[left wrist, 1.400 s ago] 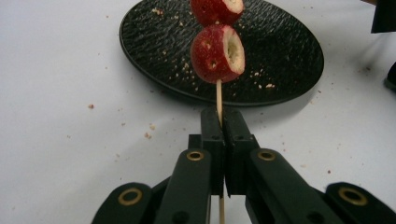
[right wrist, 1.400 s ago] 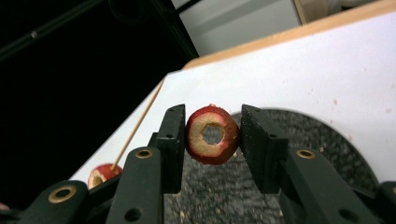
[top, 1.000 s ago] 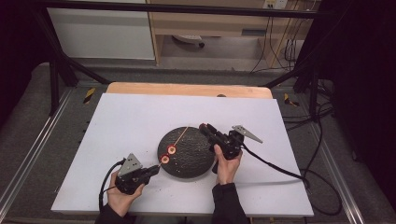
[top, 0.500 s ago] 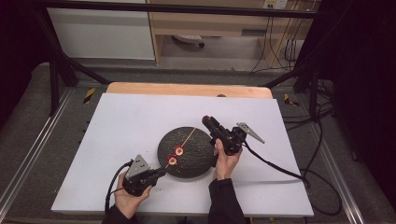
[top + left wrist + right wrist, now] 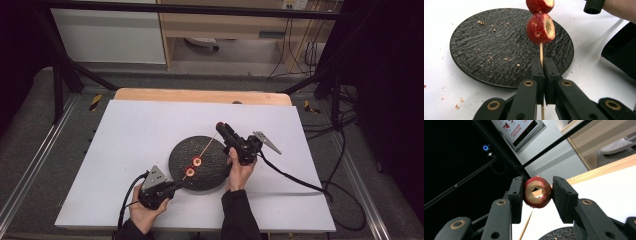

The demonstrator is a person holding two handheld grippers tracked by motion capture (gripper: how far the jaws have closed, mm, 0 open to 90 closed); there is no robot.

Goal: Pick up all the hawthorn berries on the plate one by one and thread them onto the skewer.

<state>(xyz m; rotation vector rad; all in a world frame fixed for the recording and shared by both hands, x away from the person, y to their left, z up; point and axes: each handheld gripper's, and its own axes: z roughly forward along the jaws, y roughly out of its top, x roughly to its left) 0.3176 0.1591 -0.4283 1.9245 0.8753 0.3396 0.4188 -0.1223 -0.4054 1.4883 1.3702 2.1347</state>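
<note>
Plate (image 5: 201,162) is placed on the table (image 5: 125,150), right of centre. Skewer (image 5: 206,148) is held slanting above the plate, two fruit pieces (image 5: 193,166) threaded near its lower left end (left gripper (image 5: 172,187) side). Right gripper (image 5: 221,127) is positioned behind the plate's right edge, a third fruit piece (image 5: 537,192) between its jaws.

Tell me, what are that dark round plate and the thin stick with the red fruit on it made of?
The plate looks like slate or slate-look stoneware: matt black, with a rough rippled surface and no shine. The stick looks like bare bamboo or wood: pale tan, thin and straight, unpainted. The fruit pieces look real: red speckled skin, pale flesh and a cored hole.
</note>
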